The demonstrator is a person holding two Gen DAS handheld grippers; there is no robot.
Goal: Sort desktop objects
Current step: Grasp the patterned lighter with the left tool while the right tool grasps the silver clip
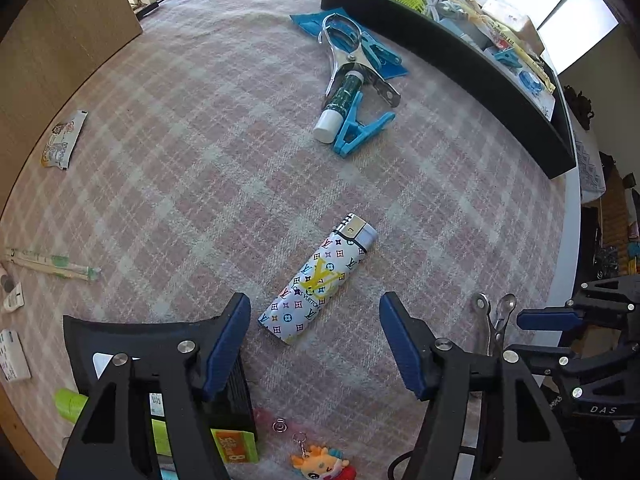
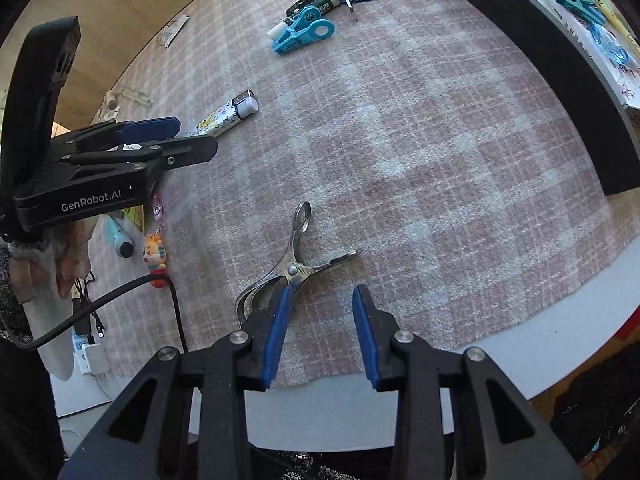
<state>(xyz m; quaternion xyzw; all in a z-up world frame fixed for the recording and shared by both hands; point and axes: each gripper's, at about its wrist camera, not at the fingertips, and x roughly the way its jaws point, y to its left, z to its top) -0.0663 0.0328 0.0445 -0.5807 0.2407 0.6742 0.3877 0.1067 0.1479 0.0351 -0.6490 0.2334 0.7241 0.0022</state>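
— Plaid cloth [image 1: 200,168] fills our left wrist view. What do we have between the fingers?

— Nothing gripped. Our left gripper [image 1: 316,344] stands released, and the lighter [image 1: 318,280] lies flat just ahead of the gap, at lower centre, touching neither pad.

— And farther up?

— At upper centre a metal clip [image 1: 348,56] lies over a tube [image 1: 340,106], with a blue peg [image 1: 360,128] beside it. The black tray [image 1: 440,52] runs along the upper right, holding mixed items. A sachet [image 1: 64,140] sits at the left edge, chopsticks [image 1: 52,264] lower left.

— Now our right wrist view?

— Our right gripper [image 2: 320,328] is also released, holding nothing. A second metal clip [image 2: 292,264] lies on the cloth at centre, its looped end passing under our left-hand pad [image 2: 276,332]; whether they touch we cannot tell.

— Anything else?

— The left gripper shows at the left edge, the lighter just beyond it; a toy keychain [image 2: 156,256] lies lower left.
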